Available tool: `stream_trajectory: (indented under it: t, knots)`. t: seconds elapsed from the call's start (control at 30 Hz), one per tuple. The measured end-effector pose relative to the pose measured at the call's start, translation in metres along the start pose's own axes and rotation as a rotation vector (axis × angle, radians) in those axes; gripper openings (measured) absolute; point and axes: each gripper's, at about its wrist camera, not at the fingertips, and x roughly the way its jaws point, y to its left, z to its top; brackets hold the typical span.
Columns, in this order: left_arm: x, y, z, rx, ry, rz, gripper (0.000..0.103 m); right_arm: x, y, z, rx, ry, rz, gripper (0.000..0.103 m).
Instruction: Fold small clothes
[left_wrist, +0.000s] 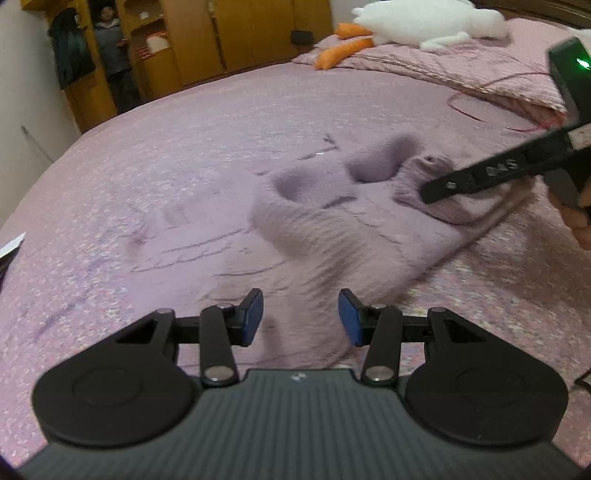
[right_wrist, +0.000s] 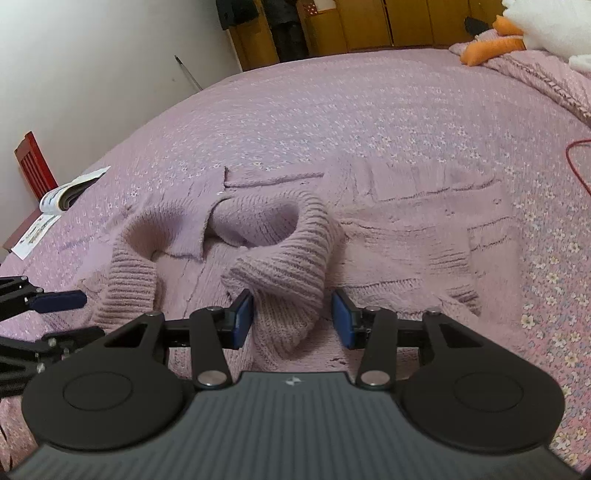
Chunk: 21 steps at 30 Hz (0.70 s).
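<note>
A mauve knitted sweater (right_wrist: 406, 236) lies spread on the bed, its two ribbed sleeves bent in loops over the body. My right gripper (right_wrist: 292, 320) hangs low over the near sleeve (right_wrist: 291, 273). The sleeve's folded end lies between the blue pads; the left pad is at its edge and a gap shows at the right pad. In the left wrist view one black finger (left_wrist: 476, 177) of that gripper crosses the sleeve's cuff (left_wrist: 454, 206). My left gripper (left_wrist: 302, 319) is open above the sweater's near edge (left_wrist: 332, 258), with nothing between its pads. Its fingers (right_wrist: 55, 301) show at the left of the right wrist view.
The bed wears a pink flowered cover (right_wrist: 332, 103). A white plush goose with orange feet (left_wrist: 417, 22) lies on a pillow at the far right. A red cord (right_wrist: 576, 162) trails on the right. An open booklet (right_wrist: 66, 195) sits at the left edge. A person (left_wrist: 110, 48) stands by the wooden wardrobes.
</note>
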Motion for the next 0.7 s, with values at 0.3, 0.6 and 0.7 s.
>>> stream_trajectory:
  t: [0.3, 0.6, 0.7]
  knots:
    - [0.017, 0.020, 0.003, -0.158, 0.030, -0.004, 0.046, 0.003, 0.005, -0.002, -0.006, -0.001, -0.020, 0.051]
    - [0.025, -0.006, 0.005, -0.067, 0.023, 0.015, 0.014, 0.000, 0.015, -0.004, -0.071, -0.019, -0.057, 0.025]
    - [0.015, 0.002, 0.011, -0.095, -0.002, 0.011, 0.010, -0.010, 0.015, 0.002, -0.095, -0.038, -0.052, 0.014]
